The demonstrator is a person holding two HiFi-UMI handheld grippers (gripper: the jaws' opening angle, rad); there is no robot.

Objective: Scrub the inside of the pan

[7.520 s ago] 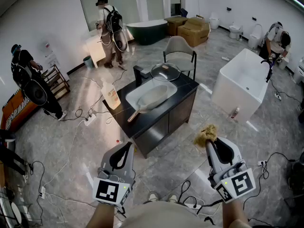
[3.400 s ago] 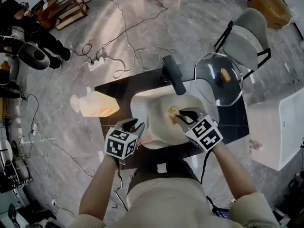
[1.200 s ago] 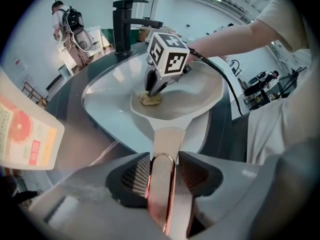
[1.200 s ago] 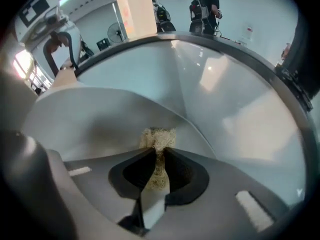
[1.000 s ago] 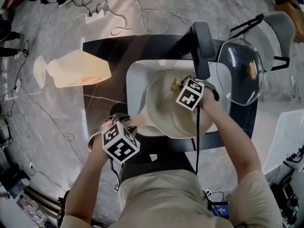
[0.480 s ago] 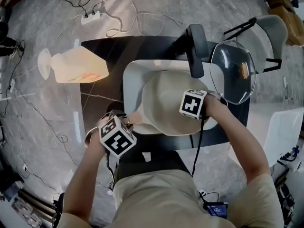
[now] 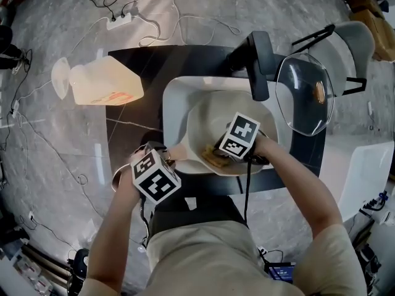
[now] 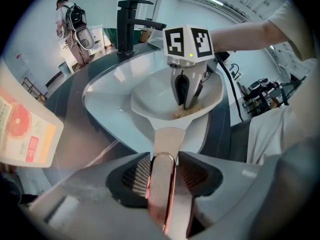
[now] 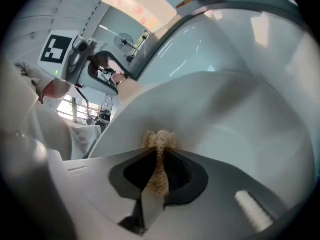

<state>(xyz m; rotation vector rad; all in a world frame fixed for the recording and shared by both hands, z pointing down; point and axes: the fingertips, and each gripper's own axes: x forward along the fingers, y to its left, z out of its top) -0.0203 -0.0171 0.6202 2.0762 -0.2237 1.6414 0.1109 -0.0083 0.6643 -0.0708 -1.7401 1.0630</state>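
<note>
Left hand-held gripper (image 8: 162,176) clamped on handle (image 8: 169,140) of cream round pan (image 8: 150,96); right hand-held gripper (image 9: 159,156) pinching tan fibrous scrubber (image 9: 159,138) against pan's inside.

Bright, even indoor light. Pale glare streaks on dark worktop (image 7: 139,119). Heavy fisheye bending at edges. Both gripper views: near foreground blurred, corners black.

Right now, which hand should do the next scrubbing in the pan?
Probably right. The right gripper has the scrubber pinched inside the pan; the left gripper is busy gripping the pan handle.
</note>
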